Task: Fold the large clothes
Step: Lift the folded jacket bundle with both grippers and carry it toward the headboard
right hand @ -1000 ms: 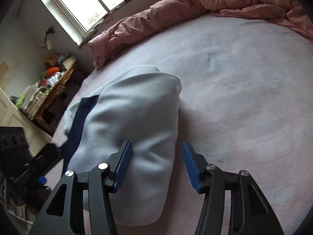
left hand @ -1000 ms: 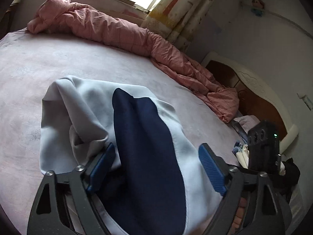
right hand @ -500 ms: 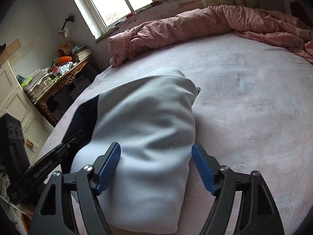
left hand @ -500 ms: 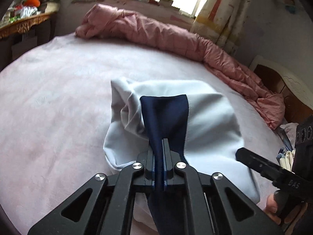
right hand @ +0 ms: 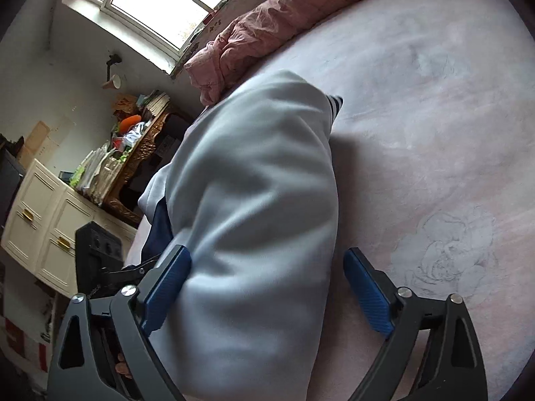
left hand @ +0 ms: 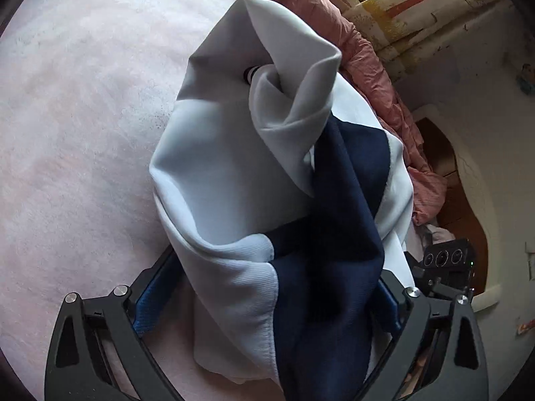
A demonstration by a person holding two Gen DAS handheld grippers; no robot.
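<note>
**A:** What fills the scene?

**B:** A pink bed [right hand: 434, 117], with a rumpled pink quilt [right hand: 284, 16] along its far edge. A pale blue and navy garment [left hand: 234, 173] lies bunched on the near part.

**A:** And the grippers?

**B:** The left gripper [left hand: 267, 304] has just been opening; its jaws stand wide, cloth lying loose between them. The right gripper [right hand: 267, 287] has also just spread wide, straddling the garment's pale fold, left pad beside it, right pad clear.
</note>
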